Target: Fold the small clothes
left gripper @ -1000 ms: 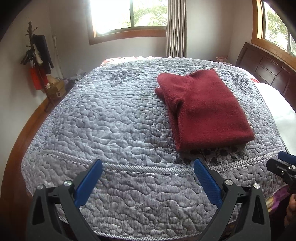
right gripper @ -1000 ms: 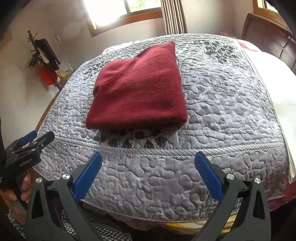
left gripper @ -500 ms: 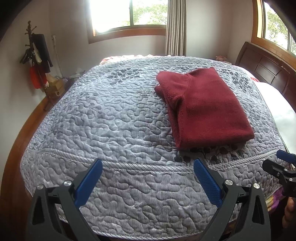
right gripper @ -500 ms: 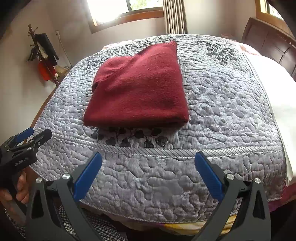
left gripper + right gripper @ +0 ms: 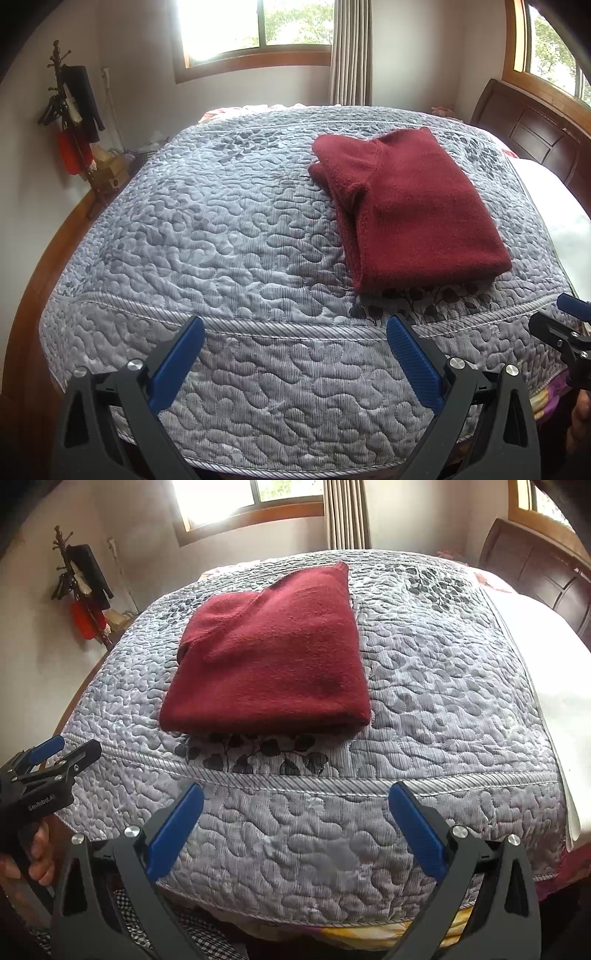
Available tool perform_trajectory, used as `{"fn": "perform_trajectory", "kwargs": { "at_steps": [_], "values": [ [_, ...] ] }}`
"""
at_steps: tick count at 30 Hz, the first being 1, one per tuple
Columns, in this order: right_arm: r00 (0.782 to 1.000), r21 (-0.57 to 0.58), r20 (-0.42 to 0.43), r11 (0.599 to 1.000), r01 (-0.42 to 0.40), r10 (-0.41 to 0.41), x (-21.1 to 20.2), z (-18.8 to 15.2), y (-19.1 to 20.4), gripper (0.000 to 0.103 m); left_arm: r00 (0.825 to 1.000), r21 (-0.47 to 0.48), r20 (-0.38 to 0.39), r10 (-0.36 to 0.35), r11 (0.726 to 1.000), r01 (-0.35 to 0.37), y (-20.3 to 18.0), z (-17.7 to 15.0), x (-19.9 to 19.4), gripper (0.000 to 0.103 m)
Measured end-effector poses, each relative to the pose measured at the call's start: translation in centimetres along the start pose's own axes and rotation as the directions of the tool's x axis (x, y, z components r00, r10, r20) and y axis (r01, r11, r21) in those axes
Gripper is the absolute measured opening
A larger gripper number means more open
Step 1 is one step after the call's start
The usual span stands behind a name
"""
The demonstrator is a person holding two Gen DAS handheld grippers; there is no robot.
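A dark red fleece garment (image 5: pixel 413 206) (image 5: pixel 273 664) lies folded into a flat rectangle on the grey quilted bedspread (image 5: pixel 221 236) (image 5: pixel 443 686). My left gripper (image 5: pixel 295 336) hangs open over the bed's near edge, well short of the garment and to its left. My right gripper (image 5: pixel 295 805) is open too, below the garment's near fold, with nothing between its blue pads. Each gripper shows at the side of the other's view: the right one (image 5: pixel 561 321) and the left one (image 5: pixel 55 757), held by a hand (image 5: pixel 37 853).
A dark wooden headboard (image 5: pixel 532 136) and a white sheet (image 5: pixel 546 664) lie at the right. A coat stand (image 5: pixel 70 110) with hanging clothes and some boxes stand by the left wall. Windows and a curtain (image 5: pixel 351 51) are behind the bed.
Both grippers have drawn back slightly from the bed, staying open. The folded garment has not moved.
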State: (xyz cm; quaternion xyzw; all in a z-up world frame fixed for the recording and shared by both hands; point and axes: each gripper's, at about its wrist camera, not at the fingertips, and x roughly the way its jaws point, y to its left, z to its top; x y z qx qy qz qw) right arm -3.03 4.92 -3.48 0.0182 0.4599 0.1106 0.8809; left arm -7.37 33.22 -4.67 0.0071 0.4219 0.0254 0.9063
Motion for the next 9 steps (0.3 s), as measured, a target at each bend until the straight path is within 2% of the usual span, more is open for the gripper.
{"fn": "perform_trajectory", "kwargs": {
  "at_steps": [9],
  "values": [
    [0.999,0.028,-0.025,0.999,-0.026,0.026,0.56,0.06,-0.35,0.1,1.0,-0.007,-0.009,0.003,1.0,-0.003,0.25,-0.05,0.35,0.099]
  ]
}}
